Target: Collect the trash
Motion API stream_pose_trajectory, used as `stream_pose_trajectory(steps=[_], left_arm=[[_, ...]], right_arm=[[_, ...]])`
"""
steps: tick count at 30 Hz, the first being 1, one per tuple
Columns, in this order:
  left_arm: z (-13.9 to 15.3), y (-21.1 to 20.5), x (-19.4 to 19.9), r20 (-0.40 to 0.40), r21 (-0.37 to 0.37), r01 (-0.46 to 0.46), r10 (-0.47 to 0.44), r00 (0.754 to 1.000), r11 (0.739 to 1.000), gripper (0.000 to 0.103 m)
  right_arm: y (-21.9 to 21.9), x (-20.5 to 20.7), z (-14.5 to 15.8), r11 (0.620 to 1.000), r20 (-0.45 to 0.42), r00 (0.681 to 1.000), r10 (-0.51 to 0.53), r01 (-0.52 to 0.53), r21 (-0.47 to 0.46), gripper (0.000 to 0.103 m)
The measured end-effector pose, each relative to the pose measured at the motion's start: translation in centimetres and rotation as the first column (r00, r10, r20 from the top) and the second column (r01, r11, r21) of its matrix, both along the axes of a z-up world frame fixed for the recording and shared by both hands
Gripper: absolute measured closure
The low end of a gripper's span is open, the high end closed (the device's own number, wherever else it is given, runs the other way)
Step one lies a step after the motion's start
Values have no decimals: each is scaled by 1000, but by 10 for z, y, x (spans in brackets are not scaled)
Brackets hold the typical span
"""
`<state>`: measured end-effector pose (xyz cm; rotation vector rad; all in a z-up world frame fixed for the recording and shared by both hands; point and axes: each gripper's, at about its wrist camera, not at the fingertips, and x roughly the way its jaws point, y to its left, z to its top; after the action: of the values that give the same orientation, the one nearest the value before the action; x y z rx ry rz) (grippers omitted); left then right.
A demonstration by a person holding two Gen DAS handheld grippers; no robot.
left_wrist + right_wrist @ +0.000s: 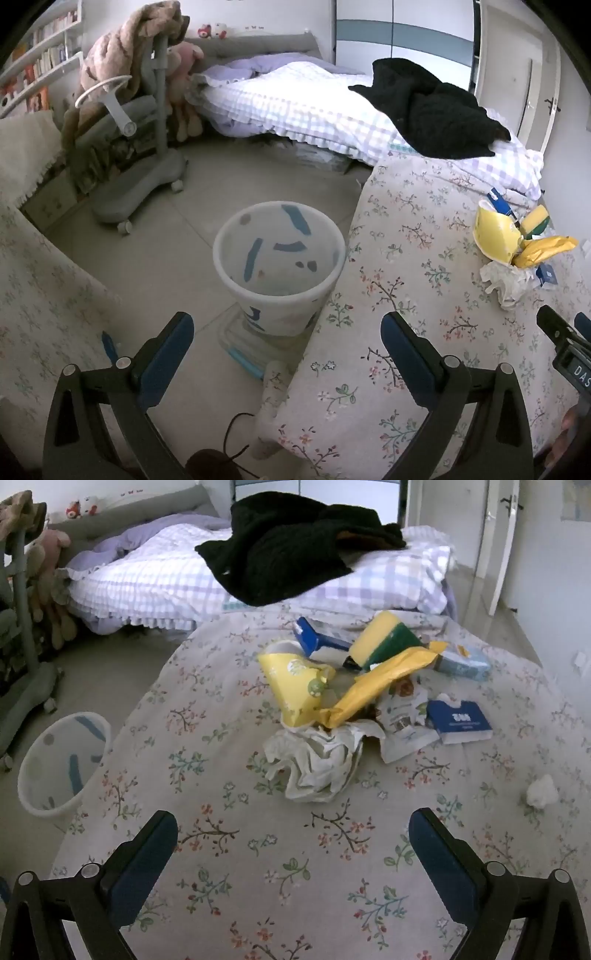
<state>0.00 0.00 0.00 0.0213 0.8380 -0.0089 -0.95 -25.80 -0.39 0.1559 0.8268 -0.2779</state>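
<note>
Your left gripper [287,325] hangs with its jaws spread wide and nothing between them, the blue rubbery pads facing each other over the gap between floor and bed edge. Just ahead of it stands the wastebasket [279,254], a round, tapered tub of translucent white plastic with blue and grey patches showing through its wall; it sits on the pale tiled floor, tight against the side of the floral bedspread [406,258].

Your right gripper [293,834] is likewise fully parted and holds nothing, hovering above the soft, flower-printed cloth. The trash lies in a loose heap ahead of it, well apart from the fingers. Nearest is a crumpled white paper wad [317,760], deeply creased. Behind it and touching it are a crushed yellow paper cup [295,686], cone-shaped, and a long glossy yellow wrapper [384,679]. A yellow sponge [384,638] with a green scouring layer leans at the back beside a blue plastic razor [314,637]. To the right rest a flat white pouch [402,720] and a small dark blue tissue pack [460,722], boxy and torn open. Off alone at the right edge lies a small white tissue ball [542,792]. A black knitted garment [288,542] sprawls on the checked quilt beyond.
</note>
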Motion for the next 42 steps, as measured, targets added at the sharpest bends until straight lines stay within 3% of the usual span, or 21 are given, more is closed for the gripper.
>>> stream_pose_trajectory(steps=[42], left_arm=[[2, 4, 0, 32, 26, -3, 3, 999, 1000, 1]], right_arm=[[-1, 0, 2, 1000, -2, 1000, -6, 6, 1, 0]])
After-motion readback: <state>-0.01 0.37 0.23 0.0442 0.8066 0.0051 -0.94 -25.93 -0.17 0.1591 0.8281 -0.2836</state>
